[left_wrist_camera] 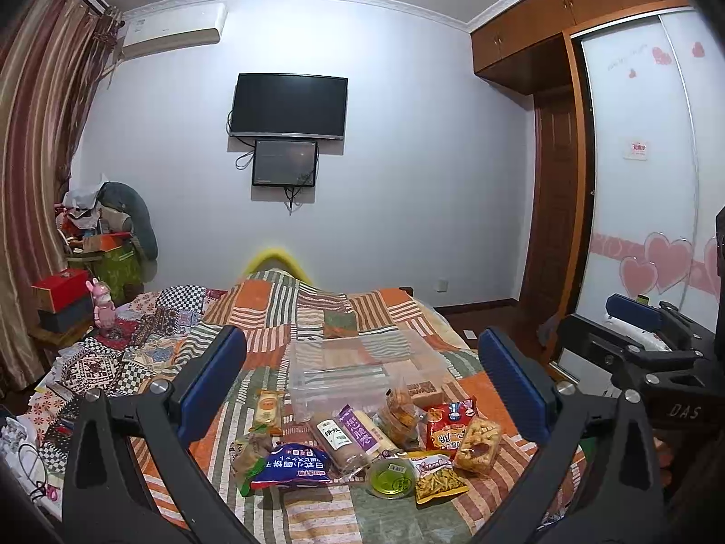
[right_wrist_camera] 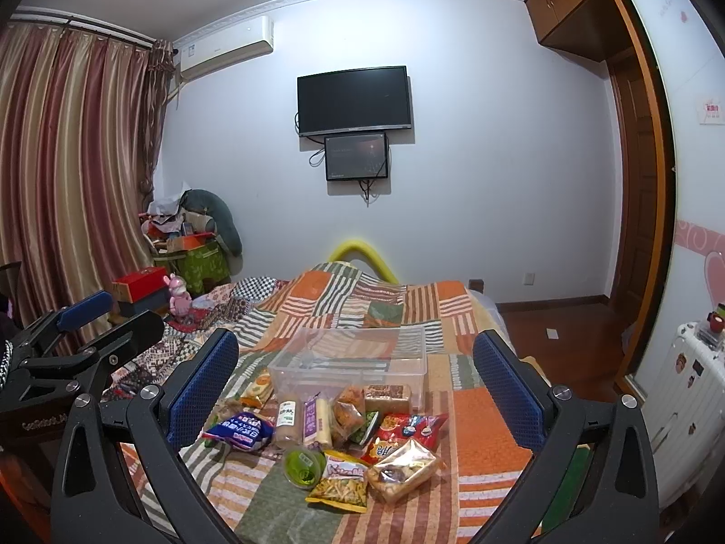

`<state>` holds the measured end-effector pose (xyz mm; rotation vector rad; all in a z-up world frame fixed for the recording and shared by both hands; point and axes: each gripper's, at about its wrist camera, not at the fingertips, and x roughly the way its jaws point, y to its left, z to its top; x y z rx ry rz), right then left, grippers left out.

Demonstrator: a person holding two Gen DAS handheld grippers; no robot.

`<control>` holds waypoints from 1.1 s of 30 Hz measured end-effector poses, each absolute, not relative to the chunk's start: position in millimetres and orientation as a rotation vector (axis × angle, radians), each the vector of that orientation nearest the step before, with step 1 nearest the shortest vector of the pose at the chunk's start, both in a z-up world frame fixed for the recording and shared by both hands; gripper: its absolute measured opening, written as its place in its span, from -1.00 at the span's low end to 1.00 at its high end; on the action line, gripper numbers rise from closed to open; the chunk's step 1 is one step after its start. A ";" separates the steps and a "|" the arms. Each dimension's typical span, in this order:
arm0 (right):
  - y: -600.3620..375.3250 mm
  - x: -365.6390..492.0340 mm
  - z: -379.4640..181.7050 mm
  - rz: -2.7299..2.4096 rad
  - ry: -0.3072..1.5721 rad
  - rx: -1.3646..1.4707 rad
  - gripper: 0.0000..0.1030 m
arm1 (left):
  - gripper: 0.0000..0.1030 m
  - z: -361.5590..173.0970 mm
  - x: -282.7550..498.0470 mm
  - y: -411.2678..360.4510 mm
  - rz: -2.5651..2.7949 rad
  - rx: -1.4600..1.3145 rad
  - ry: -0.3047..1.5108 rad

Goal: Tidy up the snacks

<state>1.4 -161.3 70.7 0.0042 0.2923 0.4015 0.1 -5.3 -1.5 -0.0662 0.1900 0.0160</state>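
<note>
Most of both views is filled by a bed covered with a patchwork quilt (left_wrist_camera: 281,313) in orange, green and striped squares. Behind it, on the far wall, a dark television (left_wrist_camera: 289,105) is mounted with a smaller screen (left_wrist_camera: 284,163) just below, and an air conditioner (left_wrist_camera: 174,29) is seen near the curtains (right_wrist_camera: 68,158). A clear plastic bin (right_wrist_camera: 349,358), empty as far as can be seen, is set on the quilt, and the snacks are spread in a loose cluster just in front of it. Among them a blue packet (right_wrist_camera: 240,430), a red packet (right_wrist_camera: 408,430), a clear bag of brown pieces (right_wrist_camera: 403,471), a yellow bag of sticks (right_wrist_camera: 340,485) and a small green cup (right_wrist_camera: 301,467) are made out; two wrapped rolls (left_wrist_camera: 349,439) are laid side by side between the blue packet and the red one. The left gripper (left_wrist_camera: 362,390) is held above the snacks with its blue-padded fingers (left_wrist_camera: 213,381) spread wide and nothing between them. The right gripper (right_wrist_camera: 358,390) is likewise held over the pile, fingers (right_wrist_camera: 507,390) wide apart and nothing grasped.
</note>
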 end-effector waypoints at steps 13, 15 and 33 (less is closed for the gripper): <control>-160.1 0.0 70.6 0.403 0.288 0.005 1.00 | 1.00 -1.2 -1.3 -4.3 0.028 -0.062 0.181; -159.9 0.1 71.0 0.403 0.287 0.005 1.00 | 1.00 -1.2 -1.3 -4.3 0.032 -0.060 0.179; -158.6 6.6 59.5 0.440 0.319 0.008 0.95 | 0.69 -8.2 5.9 -1.5 0.037 -0.040 0.202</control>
